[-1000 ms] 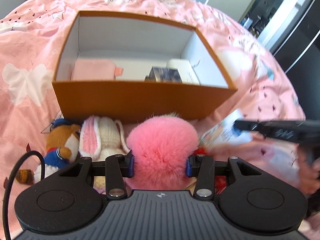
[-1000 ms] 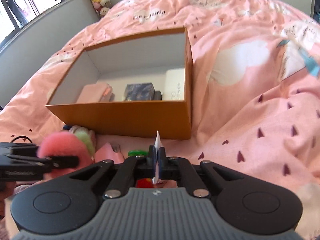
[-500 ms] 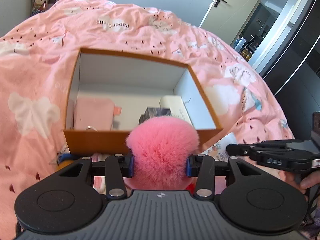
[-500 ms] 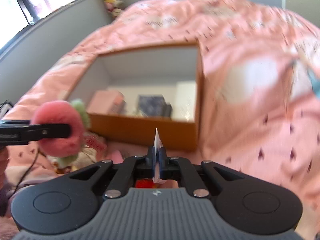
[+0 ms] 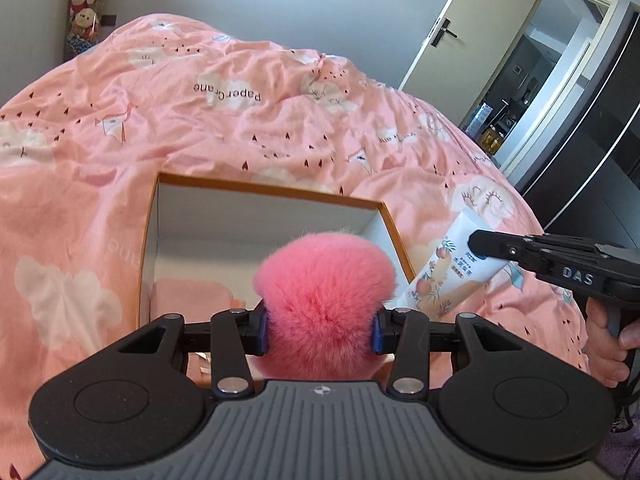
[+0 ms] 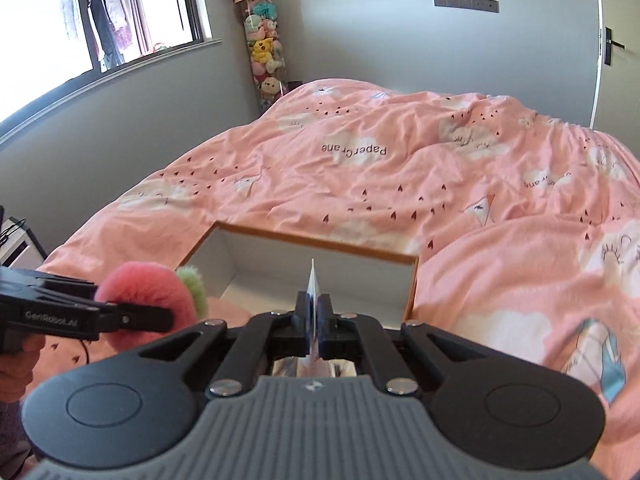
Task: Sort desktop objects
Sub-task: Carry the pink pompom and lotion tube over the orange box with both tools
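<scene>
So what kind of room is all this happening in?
Most likely a bedroom: the orange box sits on a bed under a pink duvet, a tall tube of plush toys stands in the corner, and there is a door.

Left gripper: jaws spread wide, blue pads pressing both sides of the pink pompom, firm hold. Seen from right wrist cam it sits at far left, level, pointing right, bare hand partly visible behind the handle. Right gripper: jaws nearly together, pinching the flat end of the white cream tube, tube edge-on between the fingers. From left wrist cam it comes in from the right, pointing left, right hand wrapped on the grip.
</scene>
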Motion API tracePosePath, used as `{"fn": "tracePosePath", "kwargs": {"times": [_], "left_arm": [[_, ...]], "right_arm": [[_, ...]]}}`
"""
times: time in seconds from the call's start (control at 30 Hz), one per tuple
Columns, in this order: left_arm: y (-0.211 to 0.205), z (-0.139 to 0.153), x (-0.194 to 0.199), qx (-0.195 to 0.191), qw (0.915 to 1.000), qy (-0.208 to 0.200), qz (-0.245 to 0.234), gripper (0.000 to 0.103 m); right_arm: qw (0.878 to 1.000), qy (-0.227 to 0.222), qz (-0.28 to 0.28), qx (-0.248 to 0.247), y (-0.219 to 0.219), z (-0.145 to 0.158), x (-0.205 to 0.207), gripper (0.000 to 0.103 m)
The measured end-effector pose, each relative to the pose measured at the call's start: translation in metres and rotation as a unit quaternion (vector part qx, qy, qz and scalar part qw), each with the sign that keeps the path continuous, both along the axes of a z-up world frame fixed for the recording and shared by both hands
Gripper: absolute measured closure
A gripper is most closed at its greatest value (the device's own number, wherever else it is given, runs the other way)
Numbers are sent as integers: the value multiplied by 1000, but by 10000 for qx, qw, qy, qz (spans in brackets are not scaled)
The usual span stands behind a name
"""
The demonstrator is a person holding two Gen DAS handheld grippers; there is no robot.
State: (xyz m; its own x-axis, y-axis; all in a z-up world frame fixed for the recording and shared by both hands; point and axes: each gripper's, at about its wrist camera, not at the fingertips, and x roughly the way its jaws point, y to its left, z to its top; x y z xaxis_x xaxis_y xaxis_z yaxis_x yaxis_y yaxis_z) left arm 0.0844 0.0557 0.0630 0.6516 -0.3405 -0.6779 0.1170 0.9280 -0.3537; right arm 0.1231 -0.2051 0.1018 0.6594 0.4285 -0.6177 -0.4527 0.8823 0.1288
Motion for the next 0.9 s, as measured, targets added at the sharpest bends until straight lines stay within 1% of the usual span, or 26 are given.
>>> {"fn": "tracePosePath", "kwargs": {"times": [0.1,0.2,0.27,0.37,0.5,0.6,0.73,0.83,0.9], "left_arm": [[2,1,14,-10,10000,-64,30,53],[4,-2,28,-22,10000,-45,80,53],[6,-7,37,26,9999,-38,132,53],[8,-15,50,89,9998,45,186,53],[13,-25,60,17,9996,181,211,53],[17,-31,66,31,9994,261,244,53],[20,-37,71,55,9991,348,249,53],[21,-40,74,59,9990,379,223,53],[21,-42,77,52,9990,389,215,53]], "right_arm": [[9999,60,-105,-61,5,-7,27,100],[9993,-44,-198,-319,13,-18,50,100],[9989,-54,-225,-400,17,-30,64,100],[9983,-27,-277,-515,21,-48,86,100],[9979,-169,-263,-563,26,-65,103,100],[9962,-408,-90,-762,33,-74,109,100],[9913,-739,382,-1018,40,-87,111,100],[9888,-667,661,-1157,40,-96,117,100],[9857,-638,760,-1359,41,-103,118,100]]}}
